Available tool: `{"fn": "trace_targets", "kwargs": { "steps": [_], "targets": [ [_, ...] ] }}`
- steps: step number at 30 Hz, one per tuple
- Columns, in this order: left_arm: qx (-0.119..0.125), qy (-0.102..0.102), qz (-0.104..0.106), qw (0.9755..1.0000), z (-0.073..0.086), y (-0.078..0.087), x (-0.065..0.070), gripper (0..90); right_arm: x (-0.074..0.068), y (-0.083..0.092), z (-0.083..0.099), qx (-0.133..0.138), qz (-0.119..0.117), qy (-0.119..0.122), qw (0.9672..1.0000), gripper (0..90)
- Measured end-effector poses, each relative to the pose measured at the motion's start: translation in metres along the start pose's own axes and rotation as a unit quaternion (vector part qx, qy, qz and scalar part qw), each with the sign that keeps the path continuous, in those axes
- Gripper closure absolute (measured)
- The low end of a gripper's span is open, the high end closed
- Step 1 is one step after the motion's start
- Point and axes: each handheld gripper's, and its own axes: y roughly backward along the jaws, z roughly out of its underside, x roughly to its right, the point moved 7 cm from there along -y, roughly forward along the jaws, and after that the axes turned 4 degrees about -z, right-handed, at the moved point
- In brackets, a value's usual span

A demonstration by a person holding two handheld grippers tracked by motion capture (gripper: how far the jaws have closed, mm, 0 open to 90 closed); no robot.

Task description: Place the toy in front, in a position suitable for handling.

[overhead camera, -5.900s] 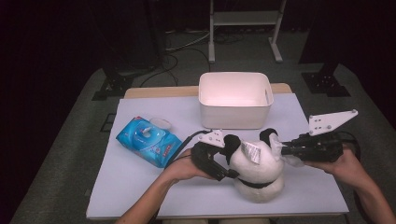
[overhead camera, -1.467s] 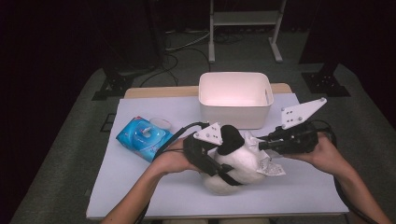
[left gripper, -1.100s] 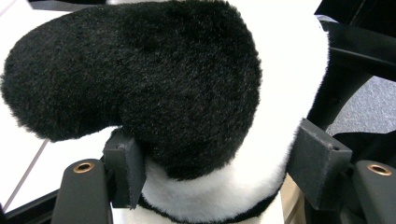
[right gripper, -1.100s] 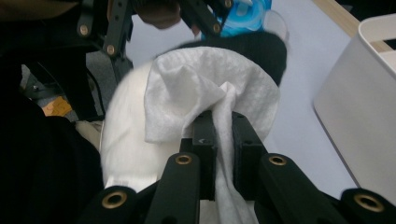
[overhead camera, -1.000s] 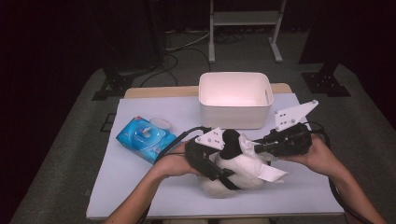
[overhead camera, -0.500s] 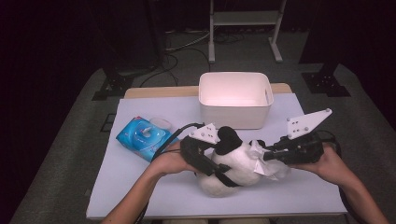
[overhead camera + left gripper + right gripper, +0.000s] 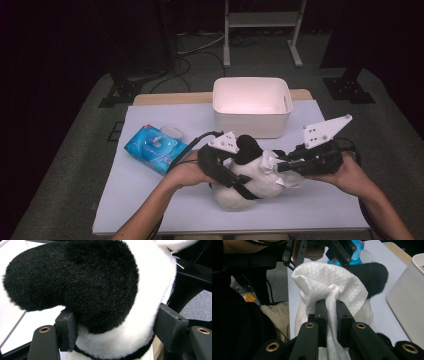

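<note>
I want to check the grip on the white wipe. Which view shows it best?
The right gripper view: the right gripper pinches the white wipe close up. The high view shows it small against the plush toy.

Bin: a white rectangular tub (image 7: 251, 106) sat open at twelve o'clock on the table, its inside bare.
Wipes pack: a blue packet (image 7: 156, 149) lay flat at nine o'clock, its round lid flipped open.
Table: a pale sheet (image 7: 150, 200) covered the top, wood edging showing at the far side.
Background: a white metal stand (image 7: 261, 20) stood beyond, past twelve o'clock, on dark floor.
</note>
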Motion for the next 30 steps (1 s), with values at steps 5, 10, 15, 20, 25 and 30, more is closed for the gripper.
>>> {"fn": "trace_targets", "kwargs": {
  "steps": [5,10,15,20,25,30],
  "targets": [
    [0.002,0.002,0.003,1.0,0.001,0.002,-0.002,29.3,0.0,0.001,0.003,0.001,0.001,-0.002,1.0,81.3],
    [0.007,0.011,0.001,0.9999,0.002,0.003,-0.005,29.2,0.006,0.005,0.019,-0.009,0.01,-0.023,0.9997,81.3],
    [0.008,0.013,0.002,0.9999,0.002,0.002,-0.005,29.2,0.01,0.006,0.032,-0.01,0.017,-0.037,0.9991,81.3],
    [0.004,0.007,0.002,1.0,0.0,-0.001,-0.003,29.3,0.01,0.006,0.019,-0.006,0.019,-0.022,0.9996,81.1],
    [0.004,0.005,0.002,1.0,-0.001,-0.001,-0.003,29.3,0.008,0.003,0.002,-0.008,0.017,-0.005,0.9998,80.9],
    [0.013,0.011,0.006,0.9998,0.001,-0.002,0.0,29.4,0.014,0.003,0.011,-0.006,0.018,-0.02,0.9996,80.9]
  ]
}}
